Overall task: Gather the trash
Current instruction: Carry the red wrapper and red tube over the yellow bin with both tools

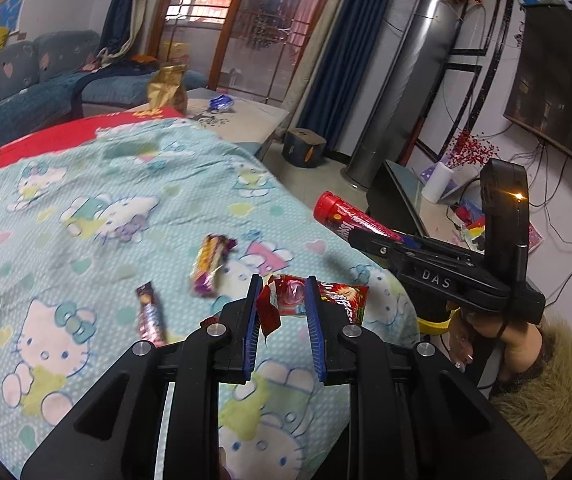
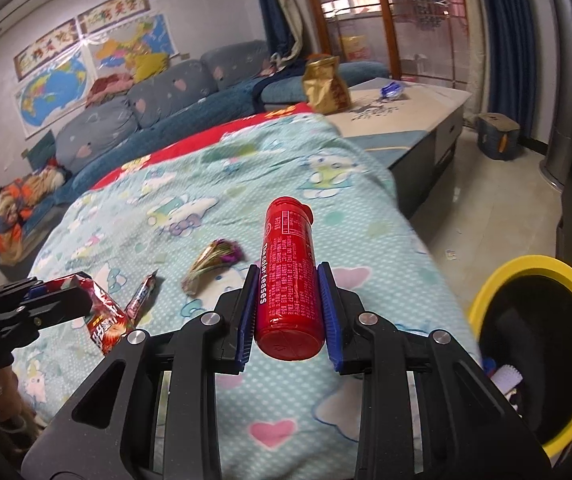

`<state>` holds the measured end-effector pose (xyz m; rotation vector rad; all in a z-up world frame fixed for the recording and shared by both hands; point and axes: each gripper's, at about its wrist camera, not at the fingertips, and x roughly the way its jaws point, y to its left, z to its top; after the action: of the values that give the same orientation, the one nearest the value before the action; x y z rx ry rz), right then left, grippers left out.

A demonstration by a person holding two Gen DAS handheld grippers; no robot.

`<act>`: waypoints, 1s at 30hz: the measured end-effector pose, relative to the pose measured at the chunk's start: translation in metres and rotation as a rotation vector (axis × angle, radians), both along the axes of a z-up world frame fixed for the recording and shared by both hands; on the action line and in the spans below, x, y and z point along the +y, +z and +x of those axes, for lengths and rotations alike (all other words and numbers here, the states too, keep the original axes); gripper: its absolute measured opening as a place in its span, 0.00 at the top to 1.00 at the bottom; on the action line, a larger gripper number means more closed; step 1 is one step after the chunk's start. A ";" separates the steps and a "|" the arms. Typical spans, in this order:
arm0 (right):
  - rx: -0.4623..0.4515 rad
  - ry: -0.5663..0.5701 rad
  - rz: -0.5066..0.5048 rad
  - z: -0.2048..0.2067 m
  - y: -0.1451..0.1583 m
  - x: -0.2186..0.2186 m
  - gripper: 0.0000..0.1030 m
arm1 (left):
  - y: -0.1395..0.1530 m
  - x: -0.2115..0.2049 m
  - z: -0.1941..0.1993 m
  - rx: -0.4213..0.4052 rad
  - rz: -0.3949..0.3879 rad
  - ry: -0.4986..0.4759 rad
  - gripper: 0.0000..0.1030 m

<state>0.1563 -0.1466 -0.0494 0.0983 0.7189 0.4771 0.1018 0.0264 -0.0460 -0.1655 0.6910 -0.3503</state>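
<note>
My left gripper (image 1: 283, 298) is shut on a red snack wrapper (image 1: 338, 300) and holds it above the Hello Kitty blanket (image 1: 85, 240). It also shows in the right wrist view (image 2: 103, 320). My right gripper (image 2: 288, 280) is shut on a red candy tube (image 2: 288, 276) and holds it over the blanket's right edge; the tube also shows in the left wrist view (image 1: 346, 216). A purple-and-yellow wrapper (image 1: 209, 262) and a small dark candy-bar wrapper (image 1: 150, 312) lie on the blanket. A yellow-rimmed bin (image 2: 534, 268) with a black liner stands at the right, below the table edge.
A gold bag (image 2: 324, 86) and a blue wrapper (image 2: 392, 90) sit on the far table. A blue sofa (image 2: 145, 120) runs along the back left. A silver tower unit (image 1: 402, 92), a TV and cables stand at the right. A furry rug (image 1: 558, 400) lies on the floor.
</note>
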 end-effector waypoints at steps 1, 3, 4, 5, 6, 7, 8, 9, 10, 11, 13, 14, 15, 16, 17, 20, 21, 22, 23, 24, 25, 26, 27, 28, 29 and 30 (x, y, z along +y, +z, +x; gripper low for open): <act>-0.002 -0.014 0.002 -0.001 0.001 -0.005 0.78 | 0.001 -0.005 0.002 -0.003 -0.001 -0.008 0.80; -0.006 -0.038 0.003 -0.001 0.002 -0.015 0.78 | 0.002 -0.012 0.003 -0.007 -0.002 -0.020 0.80; -0.009 -0.051 0.005 -0.002 0.003 -0.020 0.78 | 0.002 -0.017 0.005 -0.009 0.002 -0.029 0.80; -0.011 -0.063 0.005 -0.002 0.004 -0.025 0.78 | 0.002 -0.021 0.006 -0.011 0.005 -0.035 0.80; -0.014 -0.079 0.006 -0.003 0.005 -0.031 0.78 | 0.002 -0.026 0.008 -0.011 0.005 -0.046 0.80; -0.015 -0.089 0.009 -0.003 0.005 -0.037 0.78 | 0.002 -0.029 0.008 -0.012 0.005 -0.051 0.80; -0.017 -0.104 0.013 -0.004 0.006 -0.043 0.78 | 0.003 -0.034 0.010 -0.015 0.008 -0.059 0.80; -0.018 -0.113 0.015 -0.004 0.006 -0.047 0.78 | 0.003 -0.037 0.011 -0.016 0.010 -0.063 0.80; -0.019 -0.123 0.017 -0.005 0.007 -0.051 0.78 | 0.003 -0.041 0.012 -0.019 0.013 -0.070 0.80; -0.022 -0.137 0.018 -0.005 0.008 -0.056 0.78 | 0.003 -0.044 0.014 -0.021 0.014 -0.074 0.80; -0.024 -0.156 0.020 -0.006 0.008 -0.065 0.78 | 0.003 -0.052 0.016 -0.022 0.014 -0.085 0.80; -0.025 -0.169 0.021 -0.007 0.008 -0.070 0.78 | 0.004 -0.056 0.017 -0.024 0.015 -0.090 0.80; -0.026 -0.177 0.023 -0.007 0.008 -0.074 0.78 | 0.004 -0.059 0.018 -0.025 0.016 -0.094 0.80; -0.025 -0.189 0.025 -0.008 0.008 -0.078 0.78 | 0.004 -0.063 0.020 -0.027 0.018 -0.101 0.80; -0.025 -0.197 0.026 -0.008 0.008 -0.081 0.78 | 0.004 -0.068 0.021 -0.029 0.021 -0.107 0.80; -0.025 -0.230 0.029 -0.010 0.007 -0.094 0.78 | 0.005 -0.079 0.025 -0.040 0.032 -0.124 0.80; -0.025 -0.237 0.030 -0.010 0.007 -0.097 0.78 | 0.006 -0.082 0.026 -0.041 0.034 -0.128 0.80; -0.026 -0.245 0.030 -0.011 0.007 -0.100 0.78 | 0.006 -0.087 0.028 -0.041 0.034 -0.137 0.80; -0.026 -0.254 0.031 -0.011 0.007 -0.104 0.78 | 0.006 -0.091 0.030 -0.043 0.036 -0.142 0.80; -0.026 -0.266 0.032 -0.011 0.007 -0.109 0.78 | 0.006 -0.094 0.030 -0.045 0.038 -0.146 0.80; -0.026 -0.276 0.035 -0.011 0.006 -0.112 0.78 | 0.006 -0.098 0.032 -0.046 0.042 -0.153 0.80; -0.024 -0.283 0.037 -0.011 0.006 -0.116 0.78 | 0.006 -0.101 0.034 -0.047 0.045 -0.159 0.80; -0.023 -0.294 0.039 -0.012 0.005 -0.120 0.78 | 0.007 -0.104 0.035 -0.048 0.047 -0.163 0.80; -0.022 -0.304 0.039 -0.012 0.005 -0.124 0.78 | 0.007 -0.108 0.037 -0.050 0.051 -0.170 0.80; -0.020 -0.314 0.039 -0.013 0.004 -0.127 0.78 | 0.007 -0.113 0.039 -0.052 0.055 -0.176 0.80; -0.019 -0.323 0.040 -0.014 0.003 -0.131 0.78 | 0.007 -0.116 0.041 -0.055 0.059 -0.181 0.80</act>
<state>0.1420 -0.2776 -0.0463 0.2436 0.6600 0.1829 0.1425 -0.0901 -0.0390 -0.0374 0.6624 -0.5052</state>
